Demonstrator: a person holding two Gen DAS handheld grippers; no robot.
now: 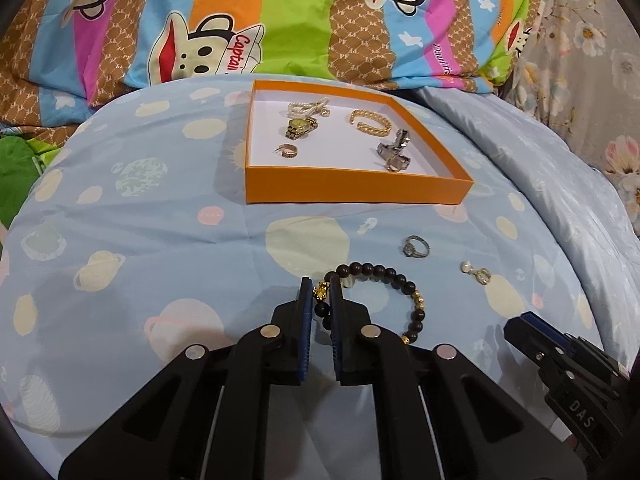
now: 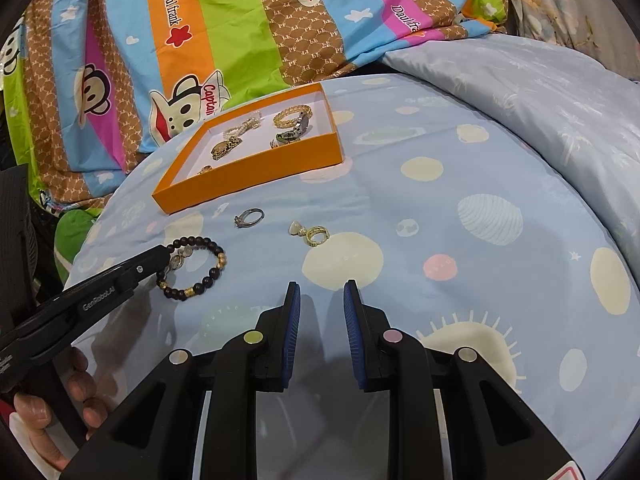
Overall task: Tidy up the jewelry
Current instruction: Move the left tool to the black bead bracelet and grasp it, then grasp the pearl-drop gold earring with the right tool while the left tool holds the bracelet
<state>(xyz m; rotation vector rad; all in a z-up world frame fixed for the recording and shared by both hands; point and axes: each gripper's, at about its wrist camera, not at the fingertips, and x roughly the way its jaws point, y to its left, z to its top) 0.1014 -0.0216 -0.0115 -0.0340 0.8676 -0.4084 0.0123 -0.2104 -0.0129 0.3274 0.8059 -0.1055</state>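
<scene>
Left wrist view looks down on a light blue quilt (image 1: 160,208) printed with planets, where the left tongs (image 1: 320,284) are closed on a dark beaded bracelet (image 1: 384,276), their blue pads pinching the strand at its gold charm while the rest of the loop lies on the fabric to the right. Beyond the bracelet a silver ring (image 1: 416,246) lies on the quilt, and to its right a gold earring with a pearl (image 1: 476,272). Farther back sits an orange tray (image 1: 356,190) with a white floor, holding a gold watch (image 1: 301,126), a pearl strand (image 1: 306,107), a gold bangle (image 1: 370,122), a small gold ring (image 1: 287,151) and a silver watch (image 1: 394,152). A striped cartoon-monkey pillow (image 1: 280,20) lies behind the tray. Right wrist view shows the right tongs (image 2: 322,286) part open with nothing between the pads, hovering over bare quilt well to the right of the bracelet (image 2: 200,268). From this side the left tongs (image 2: 162,258) reach in at the bracelet's left edge, and fingers (image 2: 76,384) of the person's hand wrap the handle at lower left. The silver ring (image 2: 249,217) and the earring (image 2: 310,233) lie between the bracelet and the tray (image 2: 248,176).
</scene>
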